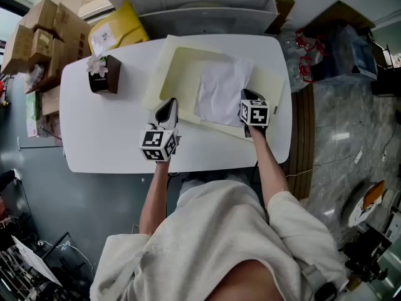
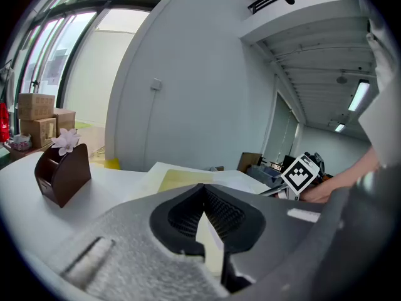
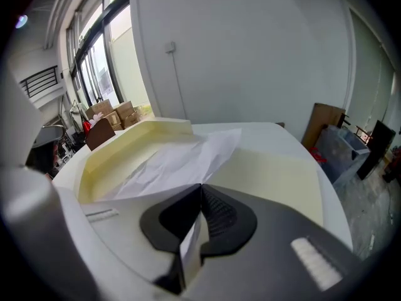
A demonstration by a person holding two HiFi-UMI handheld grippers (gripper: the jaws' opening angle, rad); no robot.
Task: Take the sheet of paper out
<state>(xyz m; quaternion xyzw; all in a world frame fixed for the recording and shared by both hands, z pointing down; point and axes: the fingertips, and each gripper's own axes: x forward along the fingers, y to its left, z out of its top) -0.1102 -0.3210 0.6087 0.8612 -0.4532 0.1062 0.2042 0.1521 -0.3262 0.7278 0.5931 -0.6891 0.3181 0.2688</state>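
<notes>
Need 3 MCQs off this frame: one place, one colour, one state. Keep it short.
1. The white sheet of paper lies:
A. in the cream box
B. on the cardboard cartons
C. on the floor

2. The flower holder is:
A. green
B. blue
C. dark brown

3. The right gripper is:
A. open above the sheet
B. shut on the sheet's edge
C. shut on the flower holder

Answers:
1 A: the head view shows the sheet inside the box's walls.
2 C: its body reads dark brown in the head view and the left gripper view.
3 B: the right gripper view shows the jaws together with white paper pinched between them.
</notes>
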